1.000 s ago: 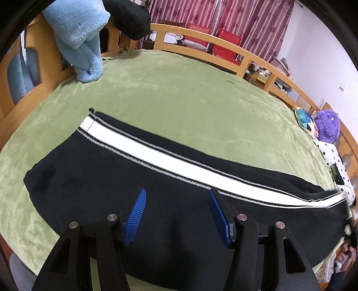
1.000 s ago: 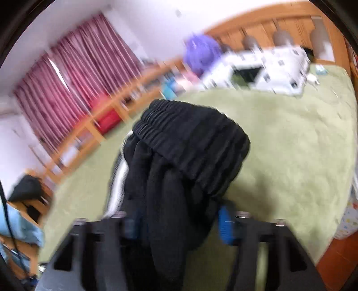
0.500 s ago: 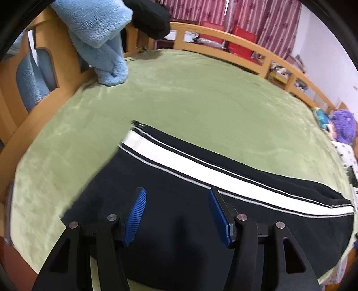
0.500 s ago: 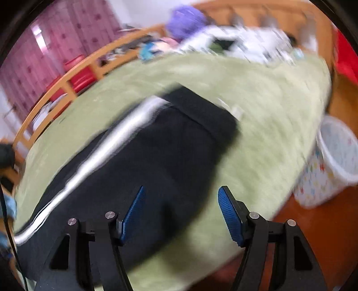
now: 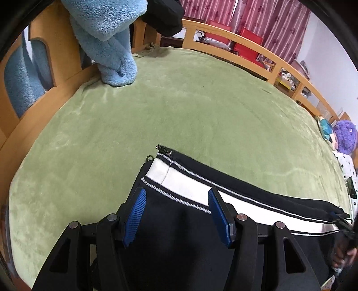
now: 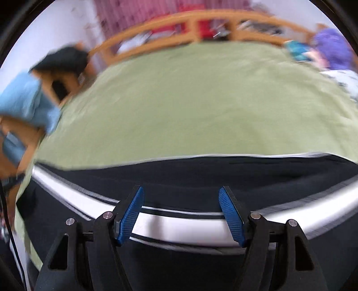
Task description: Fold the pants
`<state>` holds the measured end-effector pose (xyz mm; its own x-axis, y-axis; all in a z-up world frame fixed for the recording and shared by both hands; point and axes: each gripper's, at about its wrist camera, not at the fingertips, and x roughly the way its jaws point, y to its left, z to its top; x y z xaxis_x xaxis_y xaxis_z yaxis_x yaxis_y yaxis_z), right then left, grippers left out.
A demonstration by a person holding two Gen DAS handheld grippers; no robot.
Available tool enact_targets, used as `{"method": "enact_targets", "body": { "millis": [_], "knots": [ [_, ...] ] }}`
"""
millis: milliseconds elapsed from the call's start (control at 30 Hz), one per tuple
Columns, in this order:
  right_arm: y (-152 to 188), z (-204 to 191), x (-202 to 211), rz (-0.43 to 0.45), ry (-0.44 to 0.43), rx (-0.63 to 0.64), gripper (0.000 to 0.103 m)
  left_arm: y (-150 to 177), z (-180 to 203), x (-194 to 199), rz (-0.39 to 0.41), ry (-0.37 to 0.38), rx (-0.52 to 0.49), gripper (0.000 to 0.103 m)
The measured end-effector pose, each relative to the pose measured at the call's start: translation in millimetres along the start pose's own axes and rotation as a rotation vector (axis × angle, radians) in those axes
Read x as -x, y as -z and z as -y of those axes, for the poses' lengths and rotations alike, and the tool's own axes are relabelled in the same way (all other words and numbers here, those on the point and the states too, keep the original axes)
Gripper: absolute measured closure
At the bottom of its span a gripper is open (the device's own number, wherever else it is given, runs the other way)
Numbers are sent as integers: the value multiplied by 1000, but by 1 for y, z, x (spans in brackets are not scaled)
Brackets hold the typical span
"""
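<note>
Black pants (image 5: 179, 235) with a white side stripe lie stretched out on the green bed cover (image 5: 179, 100). In the left wrist view my left gripper (image 5: 176, 194) hovers open over the cuff end, near the small zip, with nothing pinched between its blue pads. The right wrist view is motion-blurred. It shows the same pants (image 6: 201, 174) running across the lower part of the picture. My right gripper (image 6: 181, 194) is open above the white stripe and holds nothing.
A blue fleece blanket (image 5: 107, 44) and a black garment (image 5: 165, 15) hang over the wooden bed frame (image 5: 56, 67) at the far left. A wooden rail (image 5: 246, 51) runs along the far side. A purple plush toy (image 5: 345, 138) sits at the right.
The right gripper has let go of the bunched black waistband and swung round over the flat pants. The left gripper has slid along the pants to the cuff end.
</note>
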<state>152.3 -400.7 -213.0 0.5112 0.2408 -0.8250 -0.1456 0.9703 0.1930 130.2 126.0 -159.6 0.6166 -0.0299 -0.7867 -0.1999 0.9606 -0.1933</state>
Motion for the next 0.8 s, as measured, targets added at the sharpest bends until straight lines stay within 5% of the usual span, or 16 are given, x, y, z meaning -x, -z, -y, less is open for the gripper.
{"method": "enact_targets", "body": {
  "millis": [133,200,233,267,433,500,533,600,733,800],
  "knots": [
    [-5,-17,-33,-65,43,106,36,-4,3,-3,2,30,-31,48],
    [-6,-23,-30,-41,36,133,63,-4,7,-6,3,29,-59,48],
    [-4,-25,-26,-38,14,154,98,-4,8,-6,5,31,-66,48],
    [-3,-27,-21,-27,24,175,101,-4,9,-7,7,34,-72,48],
    [-5,-32,-15,-10,60,234,97,-4,9,-10,-3,53,-64,48],
    [-11,-25,-18,-13,28,204,78,-3,10,-7,-1,62,-65,48],
    [-16,-25,-22,-14,6,197,52,-4,9,-6,0,64,-68,48],
    [-20,-30,-30,-4,-10,225,33,-2,9,-2,3,68,-74,48],
    [-19,-33,-49,-82,-39,259,38,2,10,5,7,71,-85,48],
    [-17,-33,-47,-105,-100,265,68,5,10,7,6,66,-87,48]
  ]
}}
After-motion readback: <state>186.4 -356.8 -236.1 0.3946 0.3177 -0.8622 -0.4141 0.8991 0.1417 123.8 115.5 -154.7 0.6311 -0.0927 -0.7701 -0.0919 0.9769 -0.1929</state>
